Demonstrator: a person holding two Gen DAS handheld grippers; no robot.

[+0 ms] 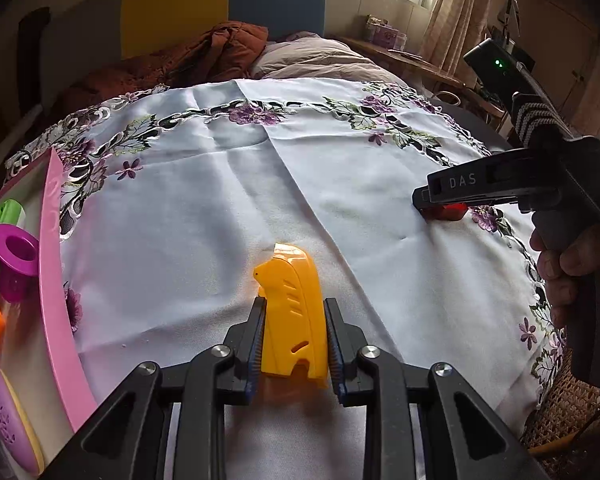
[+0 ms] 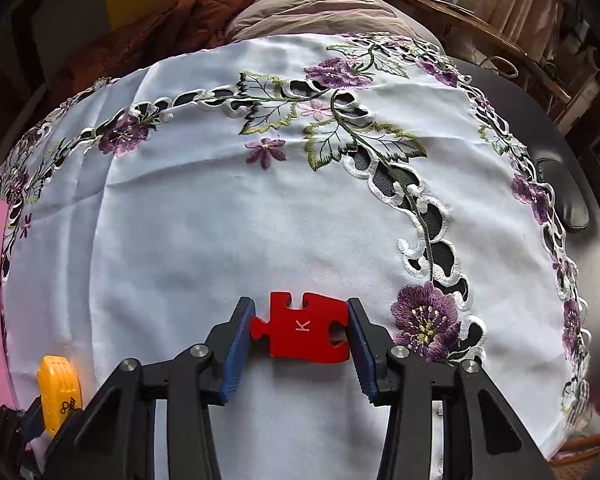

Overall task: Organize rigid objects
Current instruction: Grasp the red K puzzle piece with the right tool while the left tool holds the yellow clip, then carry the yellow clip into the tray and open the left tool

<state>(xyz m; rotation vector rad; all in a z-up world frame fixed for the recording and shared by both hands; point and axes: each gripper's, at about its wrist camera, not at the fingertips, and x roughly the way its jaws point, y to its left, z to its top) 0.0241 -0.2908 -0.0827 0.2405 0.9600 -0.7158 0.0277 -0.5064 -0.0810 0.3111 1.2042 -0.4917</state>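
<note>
The left gripper [image 1: 294, 336] is clamping a yellow toy [image 1: 292, 320]. The right gripper [image 2: 300, 330] is pinching a red puzzle piece [image 2: 300, 330], mostly hiding it in the left view, right of the toy.

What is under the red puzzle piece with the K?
The red puzzle piece lies flat on the white flowered tablecloth, between the right gripper's jaws. The patch of cloth right beneath it is hidden.

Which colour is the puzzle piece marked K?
Red puzzle piece, clearest in the right wrist view.

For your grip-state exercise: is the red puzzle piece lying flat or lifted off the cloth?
Lying flat. The red puzzle piece rests letter-side up on the white cloth.
</note>
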